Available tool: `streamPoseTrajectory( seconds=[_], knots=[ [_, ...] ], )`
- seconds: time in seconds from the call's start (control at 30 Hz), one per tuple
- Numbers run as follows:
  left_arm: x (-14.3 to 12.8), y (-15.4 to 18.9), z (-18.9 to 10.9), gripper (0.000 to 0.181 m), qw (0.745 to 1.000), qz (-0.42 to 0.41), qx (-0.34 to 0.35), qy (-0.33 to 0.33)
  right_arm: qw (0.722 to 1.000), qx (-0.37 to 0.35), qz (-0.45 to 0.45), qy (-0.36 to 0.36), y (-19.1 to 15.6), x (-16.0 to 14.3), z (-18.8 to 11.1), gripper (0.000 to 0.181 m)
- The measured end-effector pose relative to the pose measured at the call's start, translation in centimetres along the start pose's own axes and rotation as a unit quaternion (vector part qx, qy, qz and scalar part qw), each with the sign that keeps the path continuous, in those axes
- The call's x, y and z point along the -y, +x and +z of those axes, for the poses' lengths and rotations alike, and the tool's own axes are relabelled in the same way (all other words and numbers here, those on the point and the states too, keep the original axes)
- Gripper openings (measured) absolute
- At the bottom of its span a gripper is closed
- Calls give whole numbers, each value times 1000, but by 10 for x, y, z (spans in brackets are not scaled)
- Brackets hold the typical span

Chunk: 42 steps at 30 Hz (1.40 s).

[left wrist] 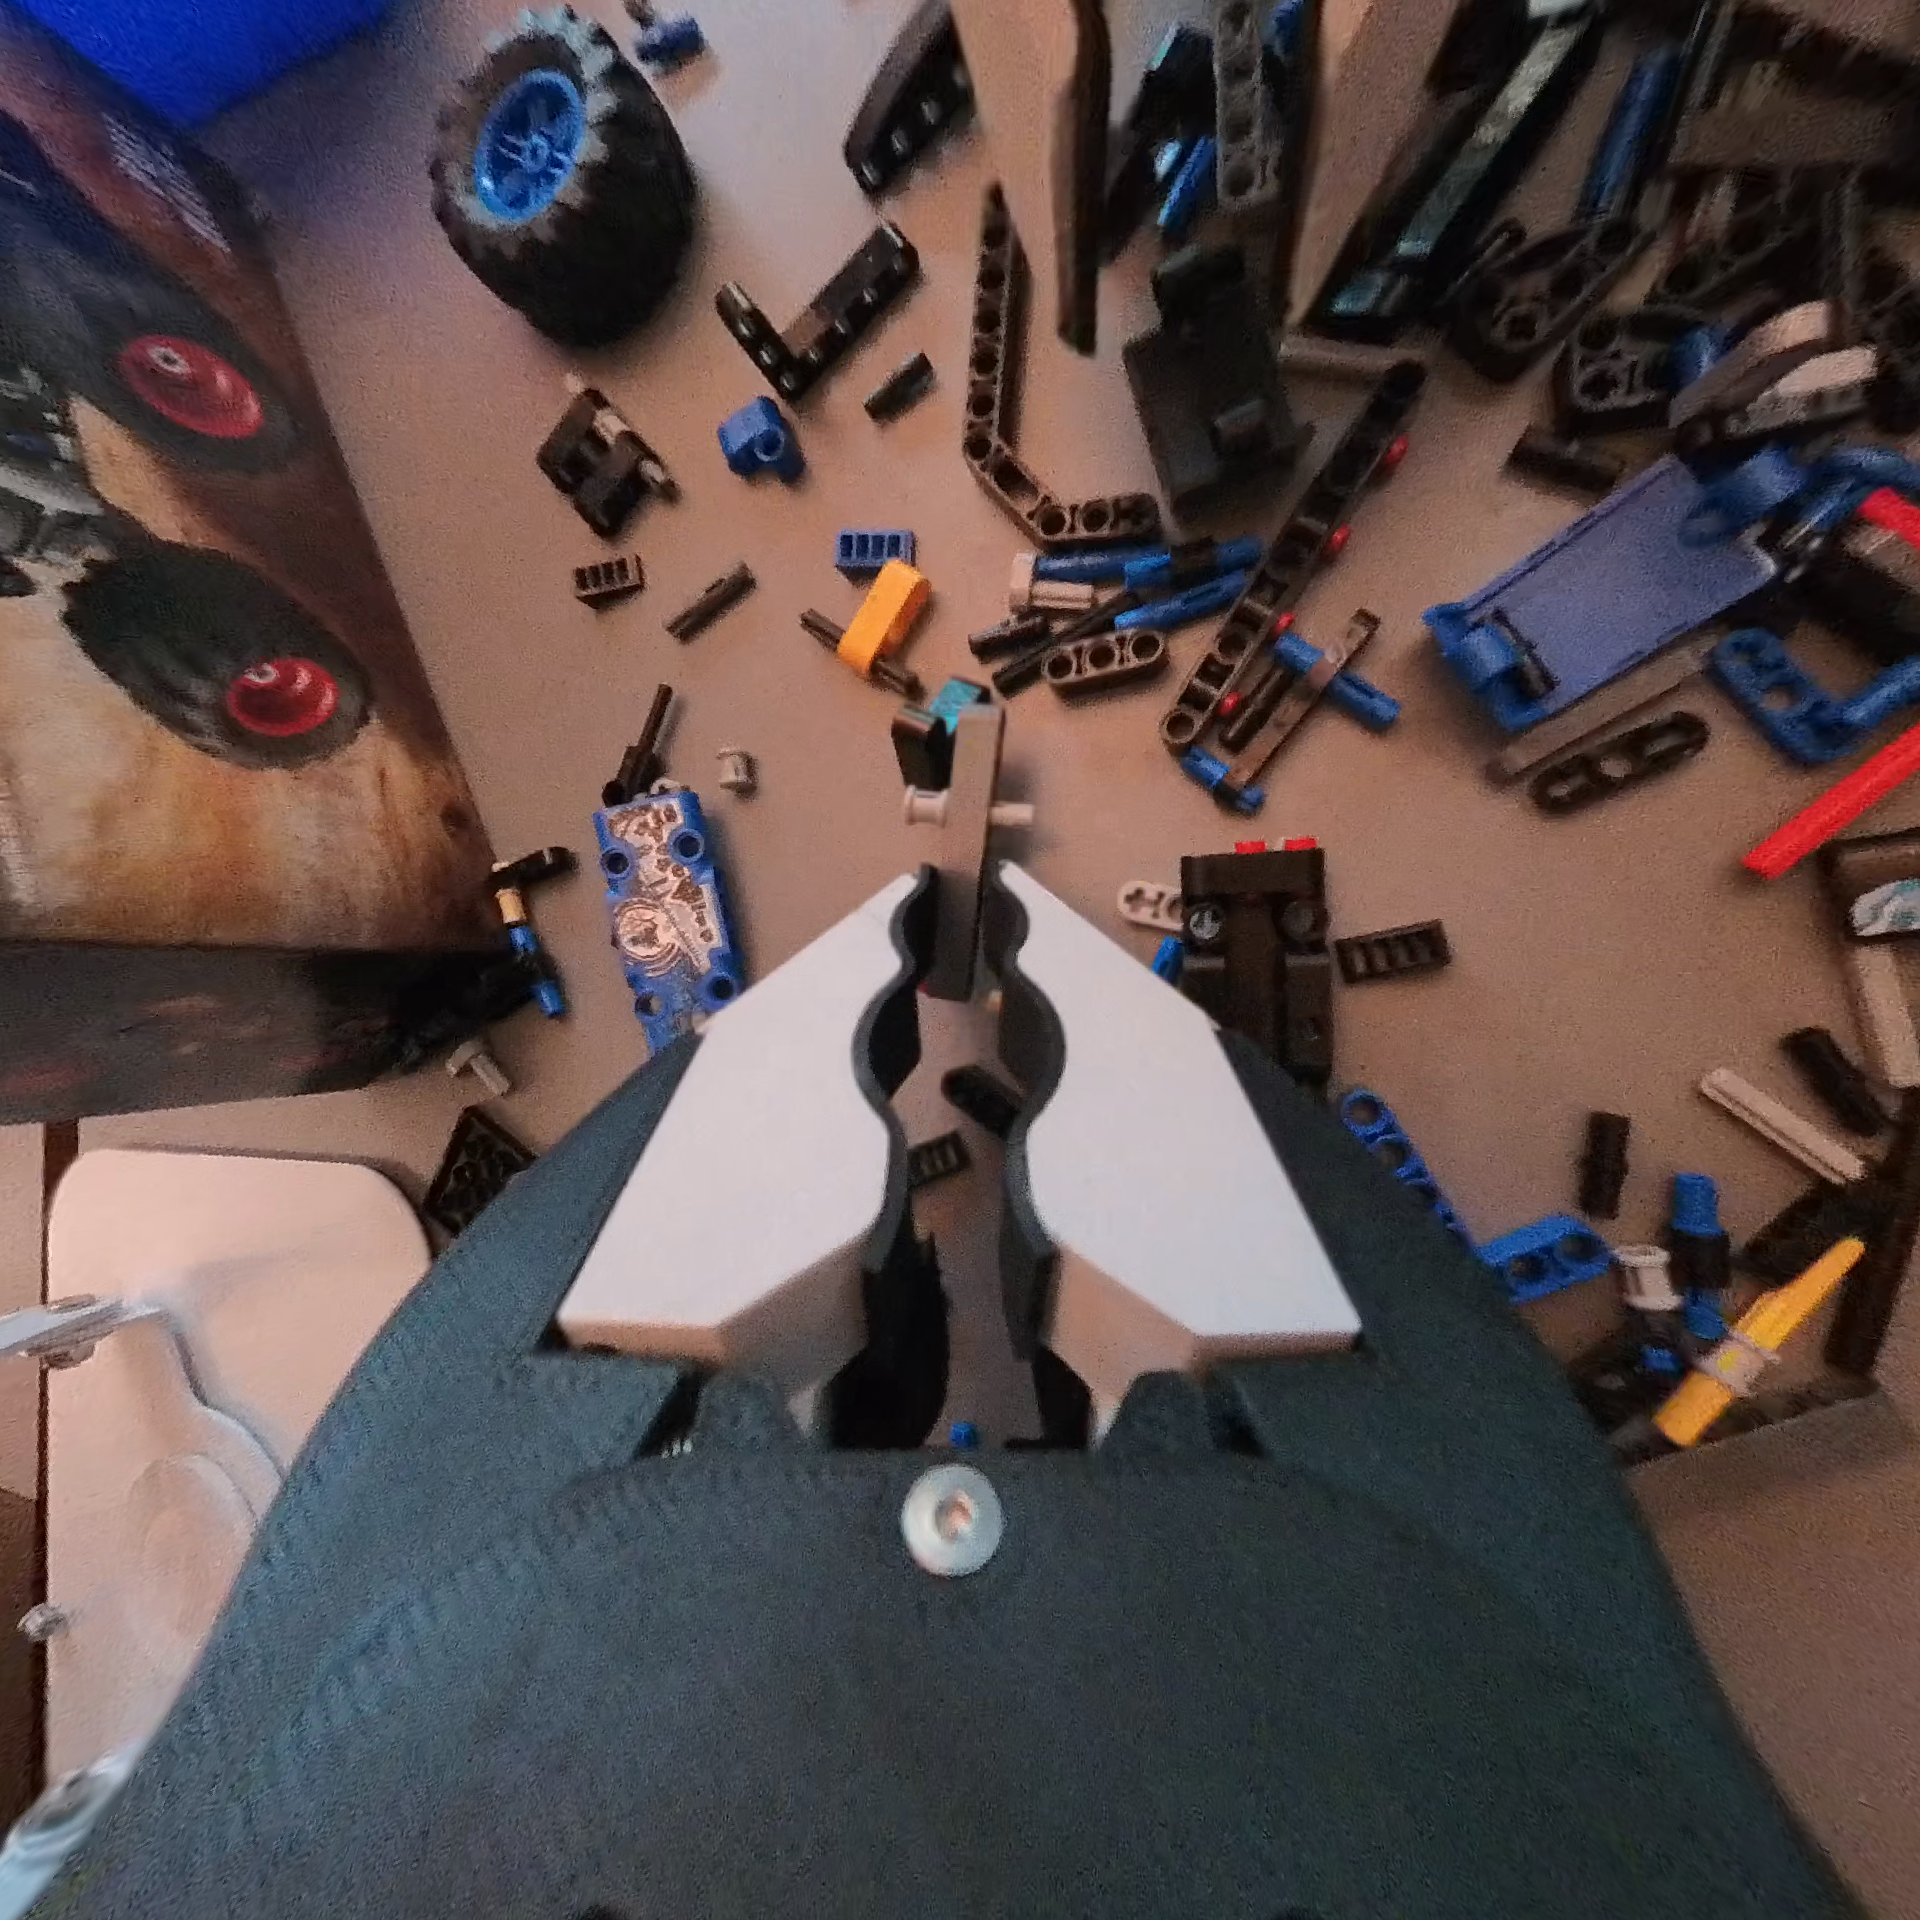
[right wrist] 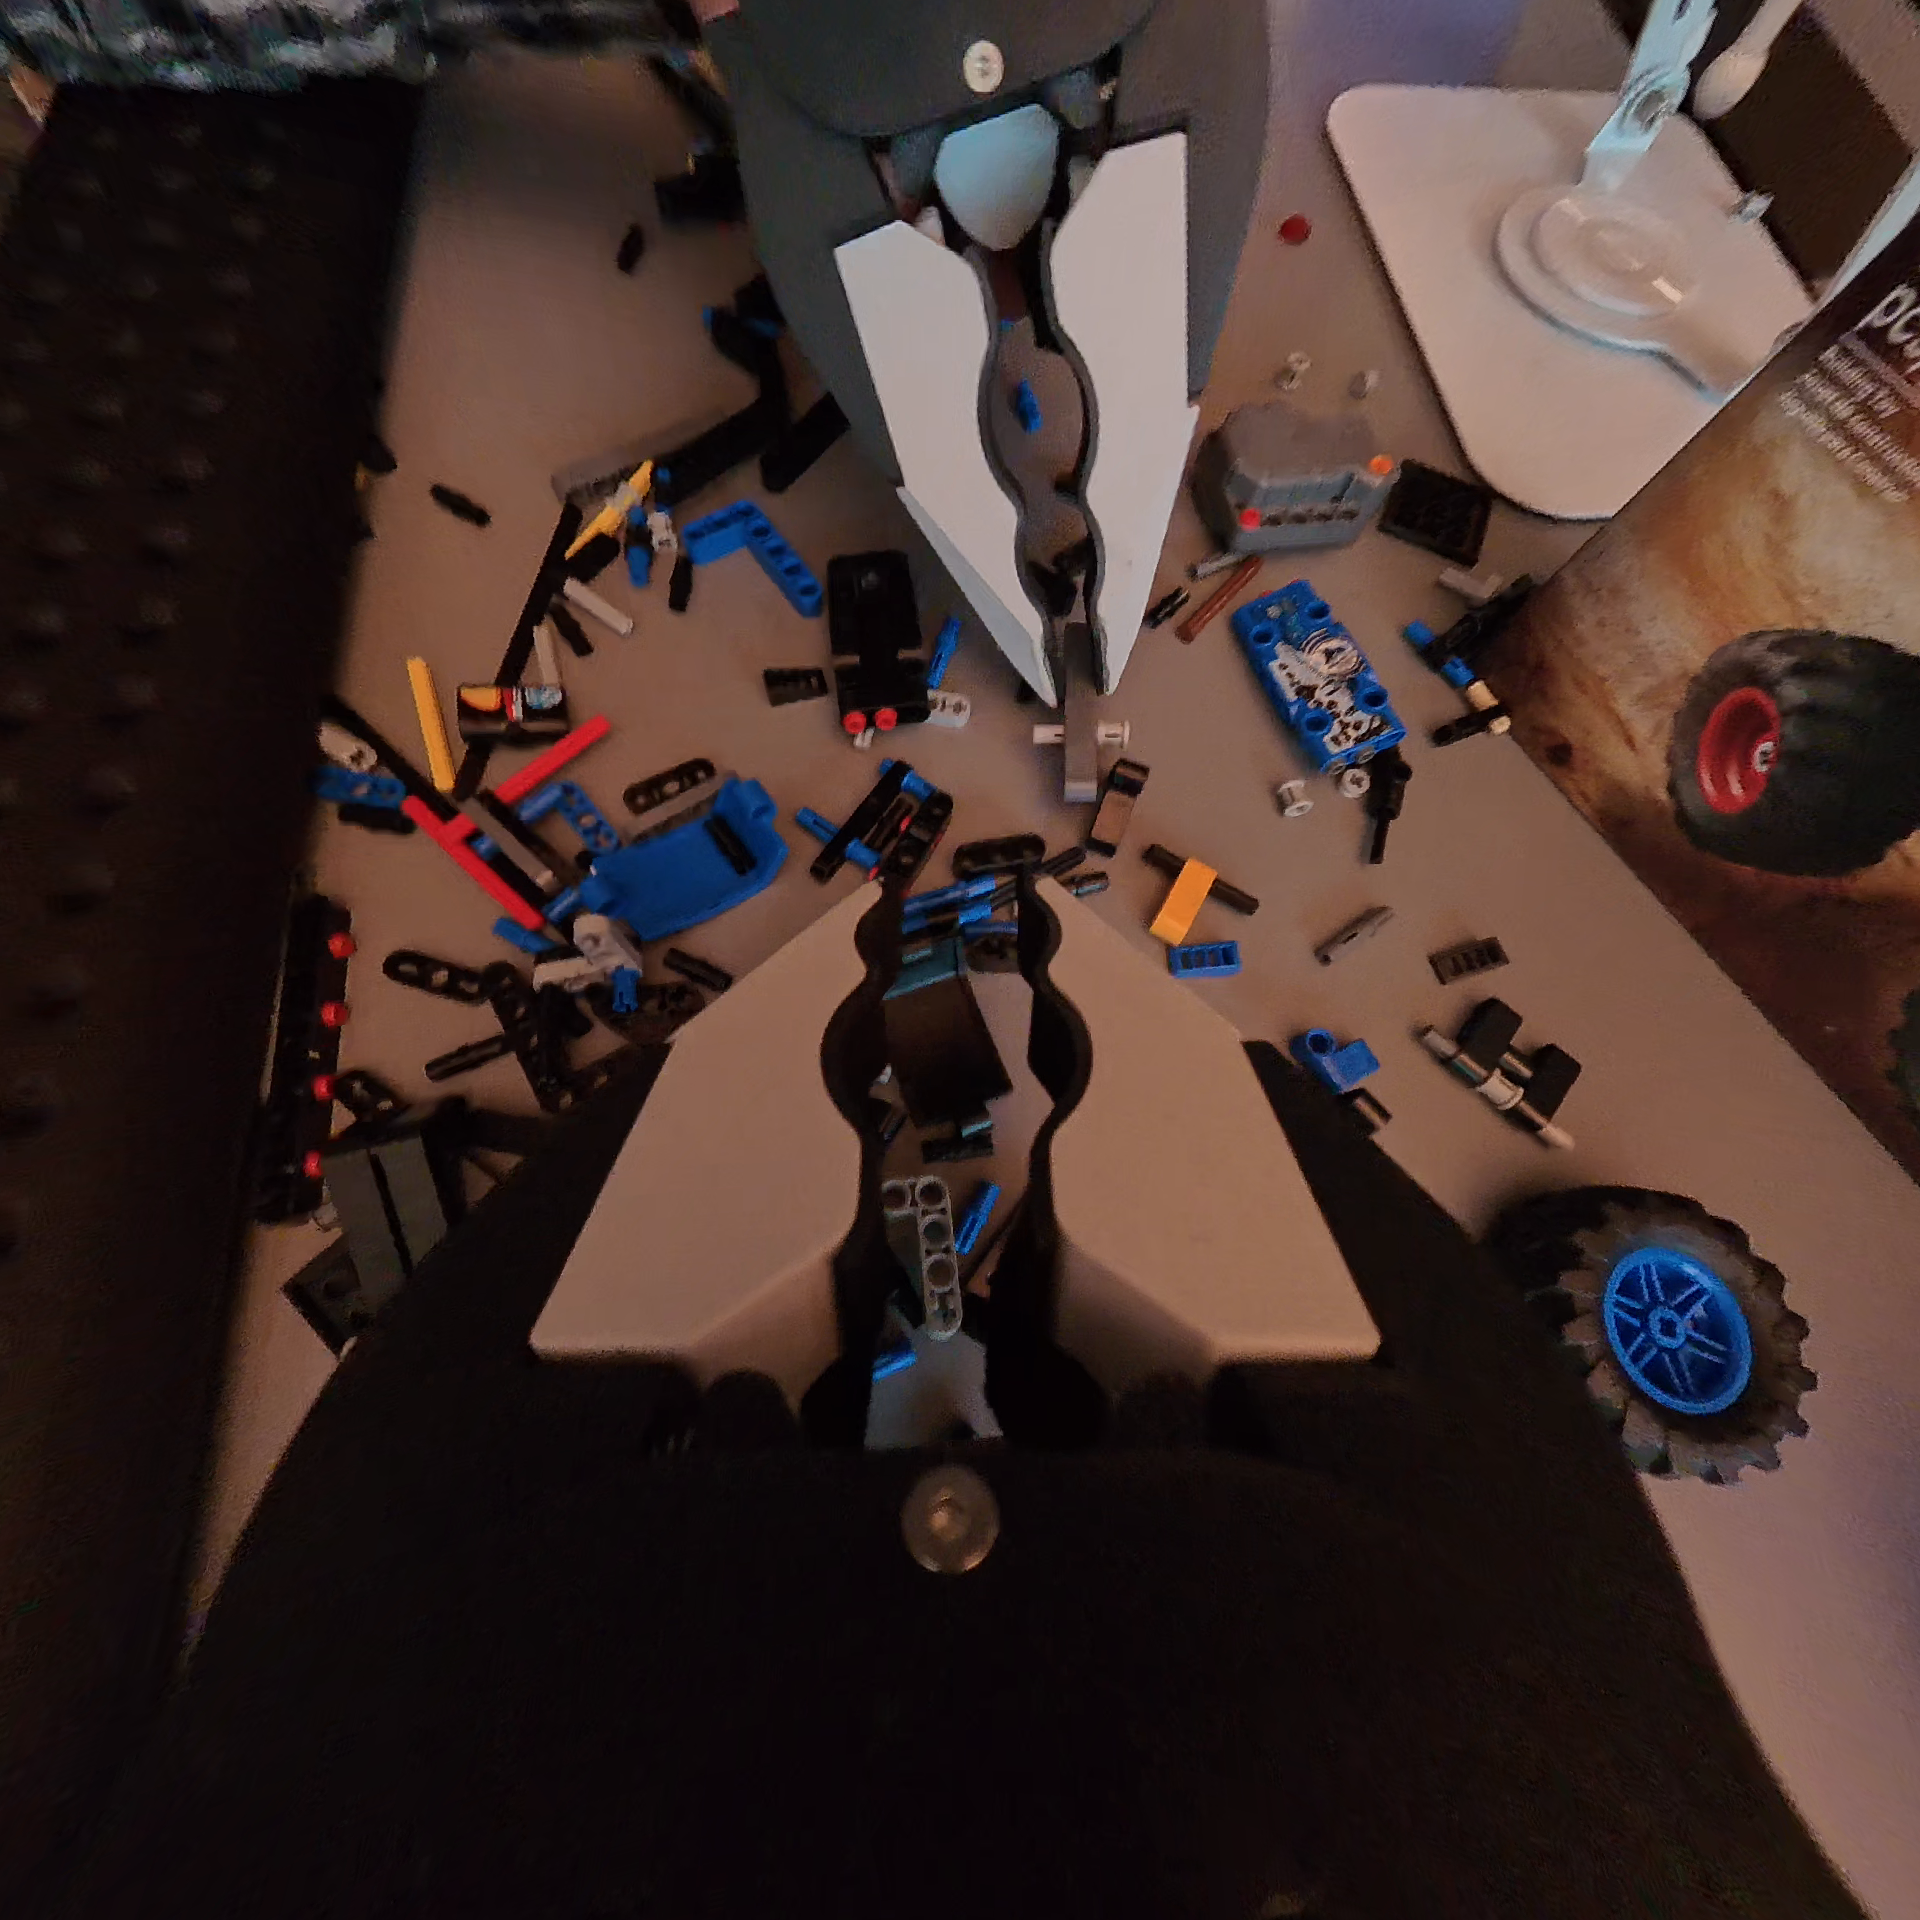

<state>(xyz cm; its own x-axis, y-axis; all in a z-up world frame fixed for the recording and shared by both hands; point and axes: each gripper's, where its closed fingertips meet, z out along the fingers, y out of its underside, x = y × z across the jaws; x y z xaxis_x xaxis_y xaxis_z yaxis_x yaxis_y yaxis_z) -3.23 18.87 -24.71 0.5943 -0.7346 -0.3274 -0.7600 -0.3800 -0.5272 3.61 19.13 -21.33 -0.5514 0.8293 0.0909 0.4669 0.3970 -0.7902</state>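
Observation:
My left gripper (left wrist: 961, 883) is shut on a short grey beam (left wrist: 971, 790) and holds it above the table. Light pins stick out of both sides of the beam, and a small black piece (left wrist: 920, 743) sits at its far end. The right wrist view shows this gripper (right wrist: 1075, 665) from the front, with the beam (right wrist: 1081, 753) pointing down. My right gripper (right wrist: 961, 888) is open and hovers over a black panel piece (right wrist: 940, 1049) that shows between its fingers. Loose black, blue and red building parts lie all around both.
A tyre with a blue hub (left wrist: 551, 177) lies near a printed box (left wrist: 187, 623). A white stand base (right wrist: 1507, 260), a grey battery box (right wrist: 1288, 478), a large blue panel (right wrist: 686, 862) and an orange connector (right wrist: 1184, 899) are on the table. A black studded plate (right wrist: 156, 623) borders one side.

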Motion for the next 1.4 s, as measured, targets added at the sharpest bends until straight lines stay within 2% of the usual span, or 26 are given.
streamPoseTrajectory(
  seconds=[0.07, 0.17, 0.3, 0.4, 0.47, 0.53, 0.87, 1.07, 1.33, 1.4],
  knots=[
    [14, -2, -13, 6, 999, 1, 27, 36, 1000, -9, 3, 21, 2, 8, 0, 21],
    [29, -2, -27, 6, 995, 37, 68, 56, 999, -26, -4, 38, 5, 16, 2, 30],
    [42, 5, -27, 6, 995, 39, 73, 61, 996, -69, -30, 53, 12, 26, 5, 33],
    [49, 8, -24, 6, 995, 16, 65, 68, 994, -89, -51, 30, 14, 21, 11, 35],
    [53, 9, -23, 6, 996, 2, 59, 73, 992, -103, -60, 29, 16, 23, 12, 30],
    [54, 11, -22, 5, 996, -3, 58, 74, 993, -101, -58, 31, 15, 24, 13, 23],
    [59, 10, -22, 5, 992, -43, 64, 98, 992, -120, -35, 4, 23, 14, 14, 27],
    [62, 9, -25, 5, 990, -53, 67, 113, 994, -107, -23, 11, 21, 16, 11, 20],
    [66, 12, -26, 5, 986, -80, 48, 140, 991, -120, -59, 5, 19, 16, 12, 14],
    [69, 16, -24, 0, 984, -87, 38, 149, 990, -127, -64, 9, 20, 18, 12, 9]
  ],
)
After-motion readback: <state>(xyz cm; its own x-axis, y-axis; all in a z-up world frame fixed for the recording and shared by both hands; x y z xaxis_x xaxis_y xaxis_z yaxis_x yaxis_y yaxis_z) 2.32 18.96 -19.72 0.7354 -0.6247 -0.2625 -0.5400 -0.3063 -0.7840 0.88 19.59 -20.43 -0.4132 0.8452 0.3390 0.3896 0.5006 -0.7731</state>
